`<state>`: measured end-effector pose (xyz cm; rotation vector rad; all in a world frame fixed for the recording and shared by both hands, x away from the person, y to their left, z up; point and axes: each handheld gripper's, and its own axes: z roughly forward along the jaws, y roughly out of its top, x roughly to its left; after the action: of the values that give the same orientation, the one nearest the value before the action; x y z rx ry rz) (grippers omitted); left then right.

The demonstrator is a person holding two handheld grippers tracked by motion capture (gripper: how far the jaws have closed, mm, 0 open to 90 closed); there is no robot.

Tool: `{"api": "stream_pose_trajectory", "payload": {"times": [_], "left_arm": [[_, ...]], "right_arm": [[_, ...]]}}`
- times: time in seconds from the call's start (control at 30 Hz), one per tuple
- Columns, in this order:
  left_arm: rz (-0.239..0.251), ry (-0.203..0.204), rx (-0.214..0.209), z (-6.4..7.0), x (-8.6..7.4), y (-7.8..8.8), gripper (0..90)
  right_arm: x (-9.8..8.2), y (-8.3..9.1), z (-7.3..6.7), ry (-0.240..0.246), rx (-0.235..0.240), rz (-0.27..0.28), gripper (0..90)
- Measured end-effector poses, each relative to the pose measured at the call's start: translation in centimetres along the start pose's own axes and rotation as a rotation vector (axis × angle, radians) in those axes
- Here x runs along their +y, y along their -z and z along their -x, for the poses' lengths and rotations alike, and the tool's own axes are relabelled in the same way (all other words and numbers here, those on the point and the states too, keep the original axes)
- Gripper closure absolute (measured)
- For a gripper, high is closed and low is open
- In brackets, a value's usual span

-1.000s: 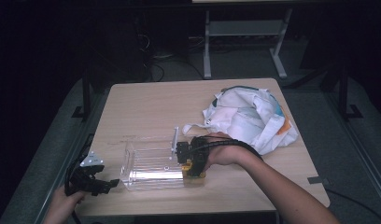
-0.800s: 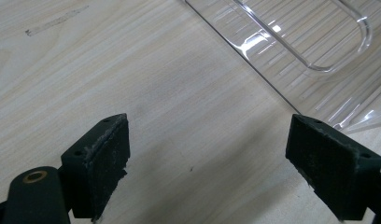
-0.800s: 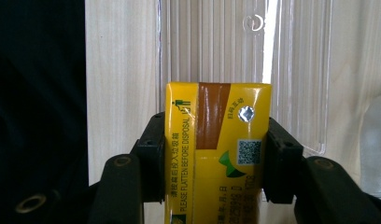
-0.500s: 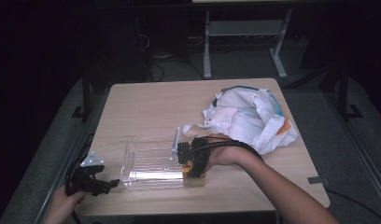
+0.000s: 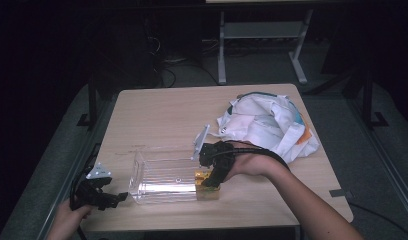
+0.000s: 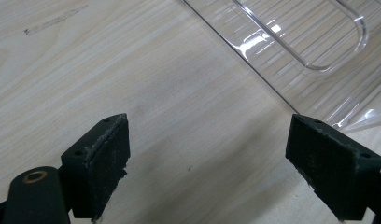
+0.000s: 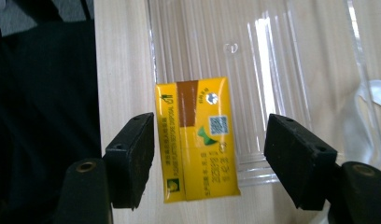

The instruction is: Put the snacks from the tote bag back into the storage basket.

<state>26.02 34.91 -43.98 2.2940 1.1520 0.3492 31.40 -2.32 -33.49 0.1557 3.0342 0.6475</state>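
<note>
A yellow pack (image 7: 198,140) with a brown band lies flat at the right end of a clear ribbed plastic box (image 5: 162,177), overlapping its rim. I cannot tell whether it rests in the box or on it. My right gripper (image 7: 212,140) hangs over the pack (image 5: 207,186) with its jaws open on either side; the left jaw is almost at the pack's edge. My left gripper (image 6: 205,140) stands open low over bare table, the box's wall (image 6: 310,46) just beyond it. In the high view the left gripper (image 5: 117,197) sits left of the box and the right gripper (image 5: 212,172) at its right end.
A crumpled white cloth bag (image 5: 267,122) with orange and blue trim lies at the back right of the wooden table (image 5: 157,115). The table's front edge runs close below the box. A metal stand (image 5: 257,45) is on the dark floor behind.
</note>
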Motion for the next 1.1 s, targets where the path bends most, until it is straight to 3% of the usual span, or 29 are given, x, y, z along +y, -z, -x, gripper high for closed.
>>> {"api": "stream_pose_trajectory", "payload": {"times": [0.57, 1.1], "left_arm": [[0.004, 0.015, 0.003, 0.0, -0.1, 0.0, 13.7], [0.003, 0.017, 0.009, -0.1, -0.2, 0.0, 13.7]], "right_arm": [[-5.1, 3.4, 0.7, -0.141, -0.057, 0.174, 31.7], [-11.3, 3.9, 0.5, -0.322, -0.137, 0.246, 30.1]]}}
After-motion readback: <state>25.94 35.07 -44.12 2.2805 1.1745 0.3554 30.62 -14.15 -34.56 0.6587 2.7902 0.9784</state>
